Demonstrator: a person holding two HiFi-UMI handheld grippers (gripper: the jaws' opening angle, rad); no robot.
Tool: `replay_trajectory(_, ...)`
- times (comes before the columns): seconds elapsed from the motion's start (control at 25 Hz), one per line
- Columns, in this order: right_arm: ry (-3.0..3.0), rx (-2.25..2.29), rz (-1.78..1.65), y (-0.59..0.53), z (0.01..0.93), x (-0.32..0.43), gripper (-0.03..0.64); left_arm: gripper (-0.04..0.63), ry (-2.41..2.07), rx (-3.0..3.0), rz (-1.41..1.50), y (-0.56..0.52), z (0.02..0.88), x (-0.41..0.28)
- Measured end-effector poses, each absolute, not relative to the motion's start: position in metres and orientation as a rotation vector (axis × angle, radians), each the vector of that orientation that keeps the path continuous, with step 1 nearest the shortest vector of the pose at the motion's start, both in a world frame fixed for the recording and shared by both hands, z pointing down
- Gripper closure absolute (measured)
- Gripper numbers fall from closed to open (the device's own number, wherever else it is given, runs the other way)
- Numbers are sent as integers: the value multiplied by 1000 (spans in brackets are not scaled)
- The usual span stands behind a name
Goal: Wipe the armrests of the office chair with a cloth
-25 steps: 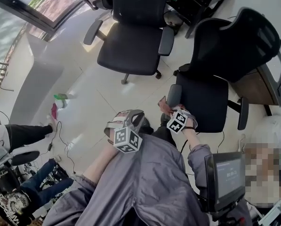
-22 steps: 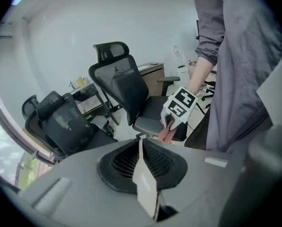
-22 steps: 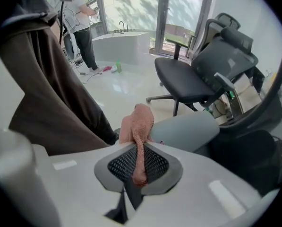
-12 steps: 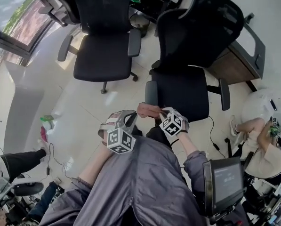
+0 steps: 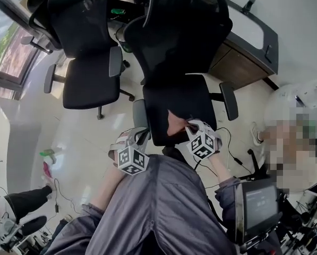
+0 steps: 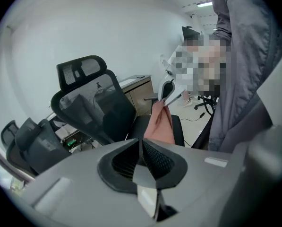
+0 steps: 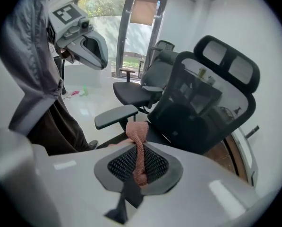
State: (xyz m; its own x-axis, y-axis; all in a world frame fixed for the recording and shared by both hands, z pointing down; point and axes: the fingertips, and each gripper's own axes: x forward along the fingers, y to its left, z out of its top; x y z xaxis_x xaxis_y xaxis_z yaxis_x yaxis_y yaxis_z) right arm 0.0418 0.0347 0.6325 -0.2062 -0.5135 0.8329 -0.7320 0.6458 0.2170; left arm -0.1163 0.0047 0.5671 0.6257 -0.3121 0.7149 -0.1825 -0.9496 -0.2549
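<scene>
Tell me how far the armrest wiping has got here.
Done: the pink cloth is picked up, clamped in the right gripper. In hand: it hangs over the near office chair's seat, touching neither armrest; the left gripper is shut and empty. Left: wiping the armrest by the left gripper and the opposite armrest; whether either was wiped already cannot be told.

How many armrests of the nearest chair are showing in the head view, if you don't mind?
2: the left-edge armrest beside the seat, and the right-edge armrest on its other side. Neither is hidden.
</scene>
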Motion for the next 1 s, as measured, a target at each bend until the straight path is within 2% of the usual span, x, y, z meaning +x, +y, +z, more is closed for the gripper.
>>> replay_trajectory(0.28,-1751,1151,291,21,629,219,594,554,389,-2667,-1227,9,563,-27)
replay_trajectory(0.44,-1584,1251,216,-10,615,326,594,554,362,-2645,-1252,10,557,-3)
replay_trajectory(0.56,-1424,1202,159,-33,647,387,594,554,337,-2634,-1300,16,558,4)
replay_trajectory(0.76,-1366,1052,275,-60,740,418,594,554,307,-2612,-1390,17,567,10)
replay_trajectory(1.0,-1368,977,338,-71,784,415,591,554,374,-2604,-1427,-3,569,7)
